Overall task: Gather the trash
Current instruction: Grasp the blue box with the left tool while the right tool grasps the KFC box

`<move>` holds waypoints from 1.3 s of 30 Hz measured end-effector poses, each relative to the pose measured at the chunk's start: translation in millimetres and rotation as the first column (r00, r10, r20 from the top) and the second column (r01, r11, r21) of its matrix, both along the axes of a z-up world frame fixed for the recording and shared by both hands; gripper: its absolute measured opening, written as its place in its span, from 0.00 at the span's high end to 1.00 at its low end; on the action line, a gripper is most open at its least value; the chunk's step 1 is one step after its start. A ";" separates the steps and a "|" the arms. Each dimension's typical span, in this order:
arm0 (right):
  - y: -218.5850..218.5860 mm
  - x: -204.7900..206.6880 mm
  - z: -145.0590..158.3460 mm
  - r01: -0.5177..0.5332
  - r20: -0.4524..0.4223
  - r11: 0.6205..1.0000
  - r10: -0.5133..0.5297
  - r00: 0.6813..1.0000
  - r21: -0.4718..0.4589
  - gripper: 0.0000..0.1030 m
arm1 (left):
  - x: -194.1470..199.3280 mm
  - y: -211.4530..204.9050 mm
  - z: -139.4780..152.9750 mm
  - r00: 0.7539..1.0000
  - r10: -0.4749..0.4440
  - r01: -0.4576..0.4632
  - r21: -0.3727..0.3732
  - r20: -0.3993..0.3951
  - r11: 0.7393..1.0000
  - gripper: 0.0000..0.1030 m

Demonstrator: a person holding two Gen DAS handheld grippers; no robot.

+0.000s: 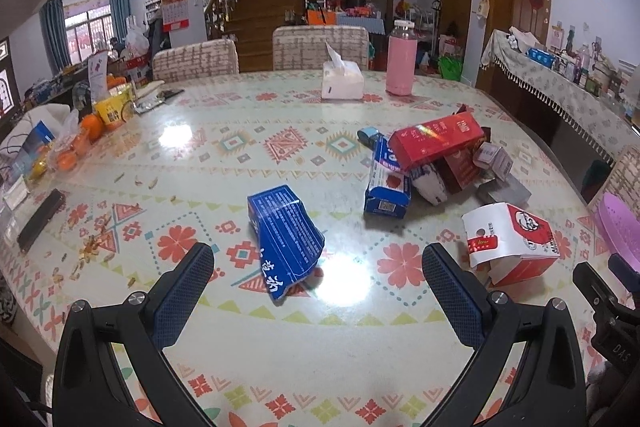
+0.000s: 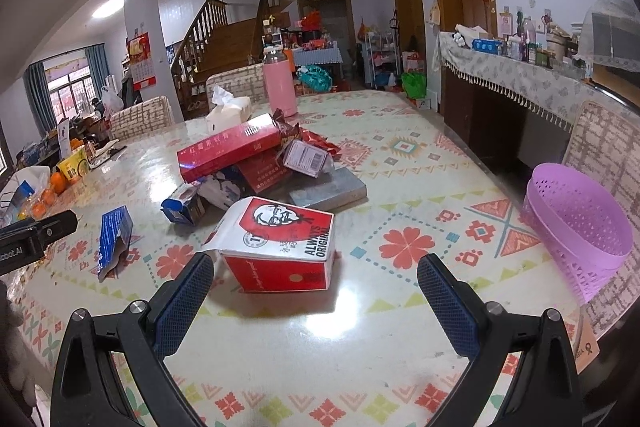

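A crushed blue carton (image 1: pixel 286 237) lies on the patterned table just ahead of my open left gripper (image 1: pixel 318 263), between its fingers; it also shows in the right wrist view (image 2: pixel 114 241). A red and white KFC box (image 2: pixel 280 245) lies just ahead of my open right gripper (image 2: pixel 316 273), nearer the left finger; it also shows in the left wrist view (image 1: pixel 510 243). Behind it is a pile of trash: a long red box (image 2: pixel 230 151), a blue and white carton (image 1: pixel 388 183), wrappers and a grey flat box (image 2: pixel 330 189). A purple basket (image 2: pixel 580 227) stands at the table's right edge.
A tissue box (image 1: pixel 342 79) and a pink bottle (image 1: pixel 401 61) stand at the table's far side. Oranges (image 1: pixel 86 131), a yellow cup and clutter fill the left edge, with a black remote (image 1: pixel 40 221) and crumbs nearby. Chairs ring the table; a sideboard (image 2: pixel 520 75) is to the right.
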State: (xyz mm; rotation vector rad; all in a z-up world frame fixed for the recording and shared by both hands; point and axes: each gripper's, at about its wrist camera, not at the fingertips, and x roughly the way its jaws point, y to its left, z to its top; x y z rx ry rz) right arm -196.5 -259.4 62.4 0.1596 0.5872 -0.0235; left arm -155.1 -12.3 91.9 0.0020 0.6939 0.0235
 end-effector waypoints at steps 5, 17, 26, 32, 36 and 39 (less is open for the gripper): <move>-1.0 8.4 -7.3 -0.001 -0.028 1.000 0.002 1.000 0.010 0.00 | 13.3 10.7 -8.6 1.000 0.008 -0.008 -0.008 -0.028 1.000 0.00; -6.5 30.7 -27.0 -0.007 -0.087 0.999 0.011 0.996 0.045 0.00 | 59.8 17.0 -32.6 0.995 -0.040 0.042 0.018 -0.093 0.999 0.00; -16.1 41.4 -37.3 -0.018 -0.136 0.990 0.037 0.990 0.139 0.00 | 85.4 35.4 -54.5 0.985 0.029 -0.026 0.018 -0.170 0.999 0.00; -16.8 43.4 -40.9 -0.031 -0.153 0.986 0.057 0.987 0.166 0.00 | 102.5 49.9 -63.7 0.976 0.053 -0.060 -0.025 -0.211 0.998 0.00; -19.2 44.8 -42.7 -0.034 -0.161 0.982 0.065 0.985 0.188 0.00 | 108.7 45.8 -69.4 0.971 0.039 -0.049 -0.036 -0.237 0.998 0.00; -20.7 45.9 -44.3 -0.032 -0.169 0.979 0.068 0.983 0.203 0.00 | 109.2 43.3 -73.7 0.966 0.013 -0.031 -0.067 -0.259 0.997 0.25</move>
